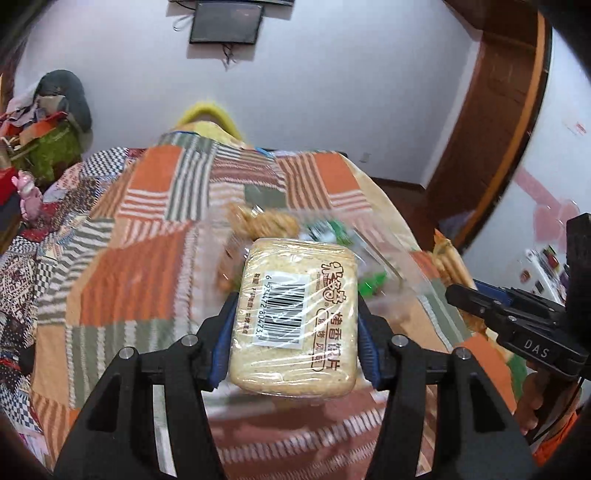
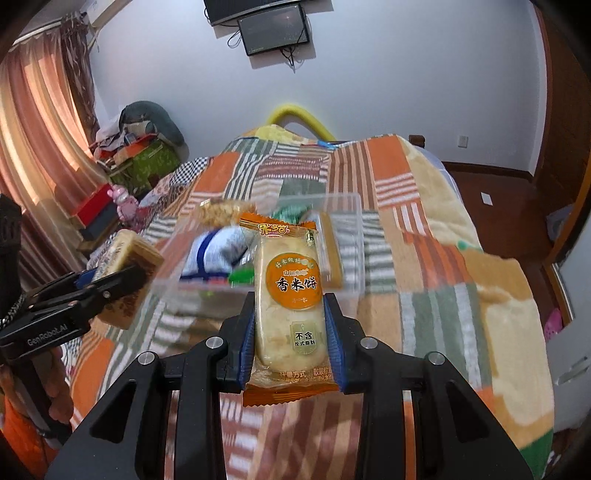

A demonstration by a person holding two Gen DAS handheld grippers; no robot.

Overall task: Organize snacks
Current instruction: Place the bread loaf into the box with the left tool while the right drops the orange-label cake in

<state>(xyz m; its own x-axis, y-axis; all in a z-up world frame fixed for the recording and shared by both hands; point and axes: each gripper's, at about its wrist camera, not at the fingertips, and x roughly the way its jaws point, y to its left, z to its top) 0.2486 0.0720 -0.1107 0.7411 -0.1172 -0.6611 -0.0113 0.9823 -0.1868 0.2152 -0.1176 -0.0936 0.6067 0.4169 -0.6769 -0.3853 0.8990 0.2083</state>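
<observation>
Holding, left tool: the left tool (image 1: pixel 295 317) is clamped on a clear-wrapped block of toasted slices (image 1: pixel 295 314), blue pads pressing both long sides, the barcode label facing up.
Holding, right tool: the right tool (image 2: pixel 290 332) is clamped on an orange rice cracker packet (image 2: pixel 290 291), pinched at its lower half, the top seal pointing away from the camera.
Position of both: each tool hangs above the bed, tilted downward; in the right wrist view the left tool (image 2: pixel 122 277) shows at the left edge with its block (image 2: pixel 129 258) lifted clear of the blanket.
Clear tray: a clear plastic tray (image 2: pixel 351 236) lies on the blanket just beyond both tools, holding blurred snacks, among them a blue-and-white pack (image 2: pixel 218 254) and green wrappers (image 1: pixel 373 286).
Bed: a patchwork blanket (image 1: pixel 147 229) in orange, green and striped squares covers it.
Room: white wall with a dark screen (image 2: pixel 273 31), curtains (image 2: pixel 37 129) at left.
</observation>
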